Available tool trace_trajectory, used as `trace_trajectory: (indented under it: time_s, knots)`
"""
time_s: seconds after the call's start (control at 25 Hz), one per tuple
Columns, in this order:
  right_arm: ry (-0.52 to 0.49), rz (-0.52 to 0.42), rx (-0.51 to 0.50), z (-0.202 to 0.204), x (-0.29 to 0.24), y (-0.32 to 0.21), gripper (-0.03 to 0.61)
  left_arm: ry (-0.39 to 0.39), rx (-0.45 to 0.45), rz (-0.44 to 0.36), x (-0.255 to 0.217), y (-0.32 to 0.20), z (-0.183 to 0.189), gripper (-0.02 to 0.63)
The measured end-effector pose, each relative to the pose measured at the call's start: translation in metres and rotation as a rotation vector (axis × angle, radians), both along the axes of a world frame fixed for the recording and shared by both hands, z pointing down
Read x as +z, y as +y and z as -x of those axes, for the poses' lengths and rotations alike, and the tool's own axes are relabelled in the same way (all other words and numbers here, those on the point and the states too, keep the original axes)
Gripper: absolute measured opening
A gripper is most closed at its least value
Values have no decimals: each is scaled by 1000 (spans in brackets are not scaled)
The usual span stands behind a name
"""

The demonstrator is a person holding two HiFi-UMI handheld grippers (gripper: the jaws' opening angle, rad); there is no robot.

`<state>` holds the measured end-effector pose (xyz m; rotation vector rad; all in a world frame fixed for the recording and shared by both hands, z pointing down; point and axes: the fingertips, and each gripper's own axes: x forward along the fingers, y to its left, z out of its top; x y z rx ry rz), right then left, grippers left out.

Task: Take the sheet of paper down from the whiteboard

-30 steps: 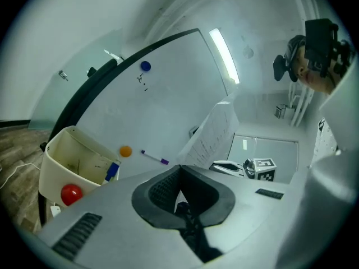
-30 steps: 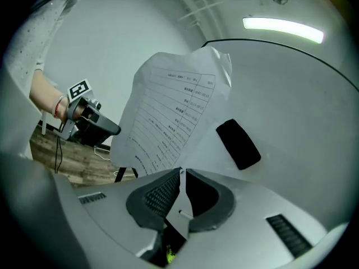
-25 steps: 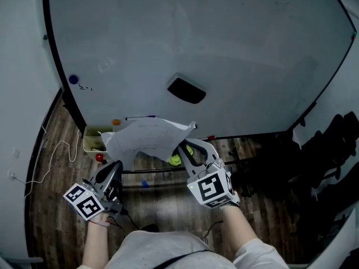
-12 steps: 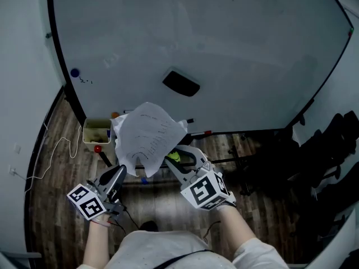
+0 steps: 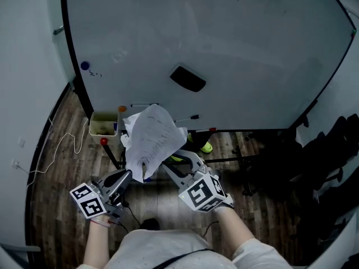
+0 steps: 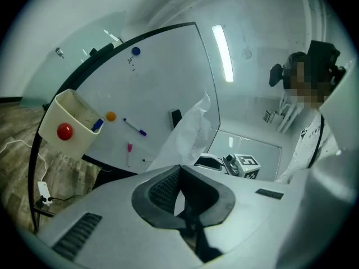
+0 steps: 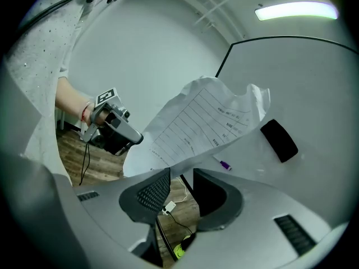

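Jaws: left gripper (image 5: 129,175) is clamping together on the bottom edge of the sheet of paper (image 5: 151,136); right gripper (image 5: 168,164) has just been opening and is gripping nothing.

Paper is standing mid-frame in the head view, long axis running up and away from the left jaws, looking clear of the whiteboard (image 5: 224,38). Its edge is lying just beyond the right tips. Black eraser (image 5: 188,78), marker (image 5: 188,117) and beige bin (image 5: 104,123) are sitting behind it; nothing seems to be blocking a pull-away.

I see a white crumpled paper sheet (image 5: 152,139) ruled with thin dark lines, a black rectangular eraser (image 5: 188,78), a blue round magnet (image 5: 84,65), and a brown wood-grain plank floor (image 5: 61,167).
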<state>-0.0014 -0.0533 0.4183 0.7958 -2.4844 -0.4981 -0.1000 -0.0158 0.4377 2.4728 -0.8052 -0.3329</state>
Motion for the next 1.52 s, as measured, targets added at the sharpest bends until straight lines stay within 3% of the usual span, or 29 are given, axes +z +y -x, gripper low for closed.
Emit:
trace_trajectory:
  time_s: [0.64, 1.2, 1.52]
  knots:
    - [26, 166, 99, -27, 71, 48, 38, 77, 26, 138, 40, 43, -12, 15]
    - [92, 288, 181, -71, 132, 74, 28, 72, 1, 236, 76, 66, -26, 15]
    - [120, 316, 244, -92, 147, 81, 26, 60, -10, 254, 82, 75, -30, 15]
